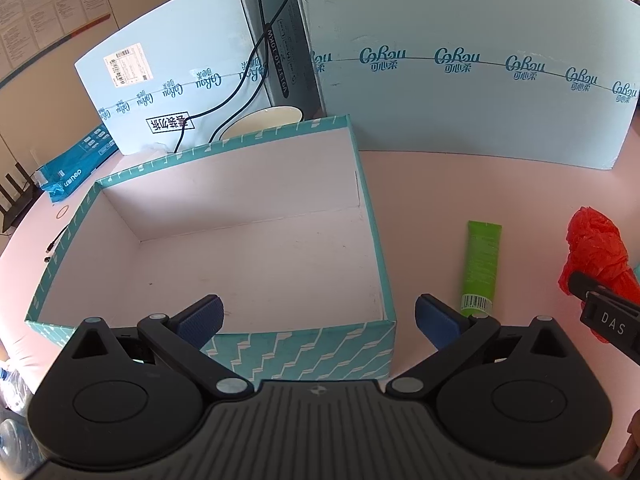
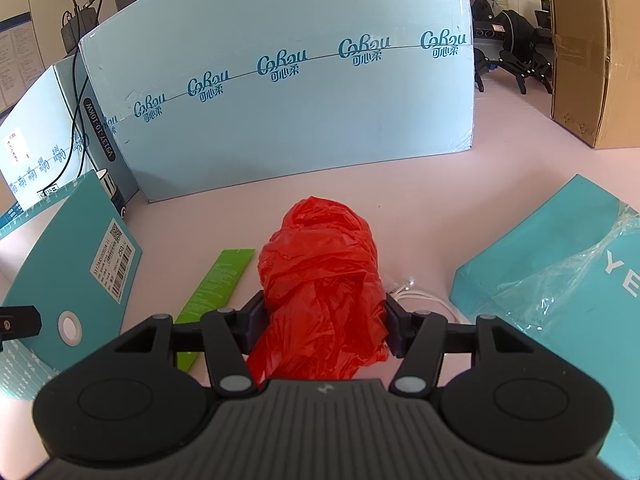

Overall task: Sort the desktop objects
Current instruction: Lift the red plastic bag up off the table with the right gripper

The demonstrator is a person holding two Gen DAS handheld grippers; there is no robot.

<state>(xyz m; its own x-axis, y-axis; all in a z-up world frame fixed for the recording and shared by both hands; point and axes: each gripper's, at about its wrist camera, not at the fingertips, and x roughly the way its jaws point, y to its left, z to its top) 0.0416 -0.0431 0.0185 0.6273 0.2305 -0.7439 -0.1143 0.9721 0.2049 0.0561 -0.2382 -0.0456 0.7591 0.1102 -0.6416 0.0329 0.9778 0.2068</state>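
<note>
- The left gripper (image 1: 318,318) hangs over the near wall of the teal box (image 1: 304,354), fingers spread wide, holding nothing.
- The right gripper (image 2: 325,322) is clamped on the red bag (image 2: 320,280), which sits mid-table.
- The green tube (image 1: 480,266) lies flat between box and bag, clear of the box.

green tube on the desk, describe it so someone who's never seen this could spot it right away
Find the open teal patterned box on the pink desk. Just right of it, a flat green tube lies on the desk, barcode end nearest the left gripper. It is the only green item, slim and straight beside the crumpled red plastic bag.
</note>
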